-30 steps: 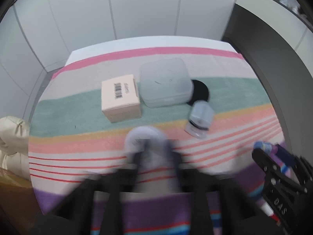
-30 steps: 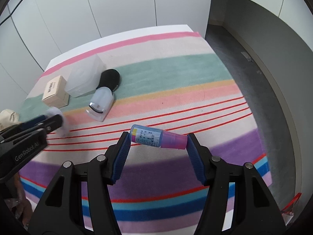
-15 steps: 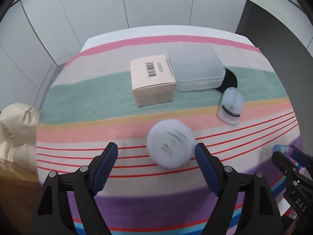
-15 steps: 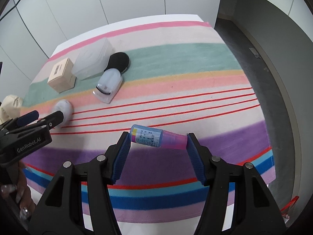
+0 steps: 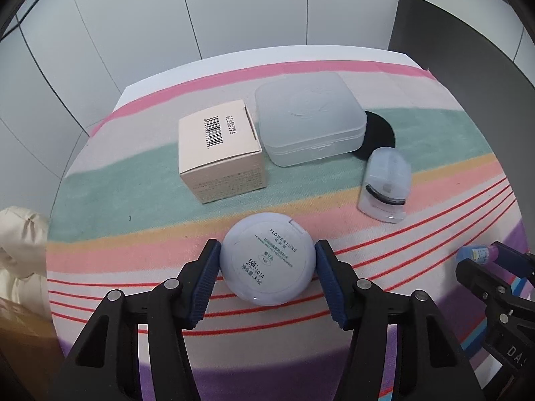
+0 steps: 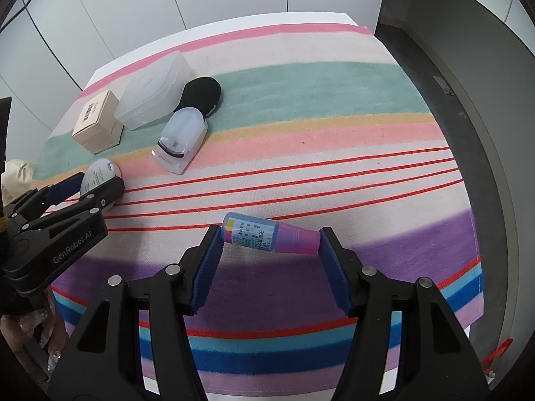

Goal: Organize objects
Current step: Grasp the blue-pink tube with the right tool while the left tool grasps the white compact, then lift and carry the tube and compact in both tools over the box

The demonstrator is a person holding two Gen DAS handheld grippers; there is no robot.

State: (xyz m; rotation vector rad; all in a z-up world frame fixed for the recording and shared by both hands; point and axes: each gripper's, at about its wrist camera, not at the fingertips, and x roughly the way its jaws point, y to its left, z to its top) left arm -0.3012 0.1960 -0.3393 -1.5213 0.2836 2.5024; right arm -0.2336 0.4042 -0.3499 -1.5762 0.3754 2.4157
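Left gripper (image 5: 267,264) had just closed its jaws around the round compact (image 5: 267,259), near the cardboard box (image 5: 222,150); right gripper (image 6: 269,237) clamped the small bottle (image 6: 269,236). Neither looked placed yet.

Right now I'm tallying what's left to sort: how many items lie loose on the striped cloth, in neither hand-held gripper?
4: cardboard box, clear plastic case beside it, black round pad partly under the case, and eyelash curler. More could be hidden.

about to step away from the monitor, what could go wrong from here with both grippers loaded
The small bottle is pinched end to end and tilted in the right gripper; it could pivot or pop out. The left gripper has just closed on the round compact by its smooth curved rim, which might slip.
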